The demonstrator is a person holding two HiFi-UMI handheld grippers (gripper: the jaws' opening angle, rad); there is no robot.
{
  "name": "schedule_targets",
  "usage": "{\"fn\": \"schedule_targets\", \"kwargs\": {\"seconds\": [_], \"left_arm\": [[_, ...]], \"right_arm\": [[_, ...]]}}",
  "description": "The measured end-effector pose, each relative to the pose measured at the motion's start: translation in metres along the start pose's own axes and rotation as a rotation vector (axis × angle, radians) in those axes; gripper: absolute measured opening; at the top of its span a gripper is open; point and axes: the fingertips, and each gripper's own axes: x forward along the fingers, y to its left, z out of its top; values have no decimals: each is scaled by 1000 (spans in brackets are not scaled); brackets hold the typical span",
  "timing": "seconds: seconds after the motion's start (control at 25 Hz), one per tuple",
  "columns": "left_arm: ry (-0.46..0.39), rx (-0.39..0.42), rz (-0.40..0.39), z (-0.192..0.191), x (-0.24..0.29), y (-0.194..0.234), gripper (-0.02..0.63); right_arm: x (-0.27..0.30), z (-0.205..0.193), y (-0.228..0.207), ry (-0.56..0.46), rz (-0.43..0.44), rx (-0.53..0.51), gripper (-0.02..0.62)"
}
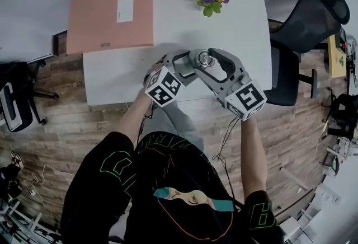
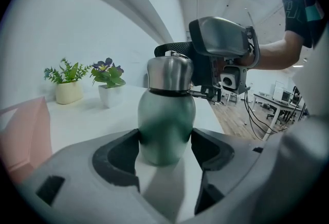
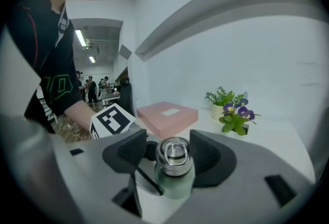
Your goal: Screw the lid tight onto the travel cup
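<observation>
Cup (image 2: 166,125) upright on bench (image 1: 224,36): L gripper (image 2: 165,143) jaws clamp its body; R gripper (image 3: 167,148) jaws apart, straddling lid (image 3: 174,155) on top.

Dim, flat light w/ fisheye edges

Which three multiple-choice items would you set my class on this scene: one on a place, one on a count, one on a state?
1. Where does the pink box lie?
A) on the white table
B) inside a drawer
C) on a shelf

2. How many potted plants stand on the table?
A) one
B) two
C) four

3. What is the left gripper doing?
A) hanging empty
B) clamping the green cup by its body
C) holding the pink box

Key:
1 A, the box lies flat on the tabletop.
2 B, a leafy plant and a purple-flowered plant stand there.
3 B, its jaws press the cup's sides.
</observation>
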Motion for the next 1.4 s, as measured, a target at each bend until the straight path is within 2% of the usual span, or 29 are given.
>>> {"fn": "schedule_targets", "kwargs": {"seconds": [0.24, 0.28, 0.4, 0.48, 0.56, 0.68, 0.96, 1.24, 1.4], "left_arm": [[-1, 0, -2, 0, 1, 0, 328], [-1, 2, -2, 0, 1, 0, 328], [-1, 3, -2, 0, 1, 1, 330], [-1, 3, -1, 0, 1, 1, 330], [0, 3, -2, 0, 1, 1, 330], [0, 4, -2, -1, 1, 0, 330], [1, 5, 1, -1, 1, 1, 329], [1, 8, 11, 0, 2, 2, 328], [3, 13, 18, -1, 3, 2, 328]], "right_arm": [[0, 0, -3, 32, 110, -27, 259], [0, -1, -5, 37, 112, -24, 281], [3, -6, -9, 58, 122, -23, 284], [5, -9, -8, 72, 140, -25, 281], [6, -12, -8, 81, 146, -27, 249], [6, -13, -8, 81, 137, -23, 245], [5, -15, -10, 64, 25, 4, 244], [3, -16, -15, 17, -132, 69, 244], [1, -16, -17, -16, -256, 118, 242]]}}
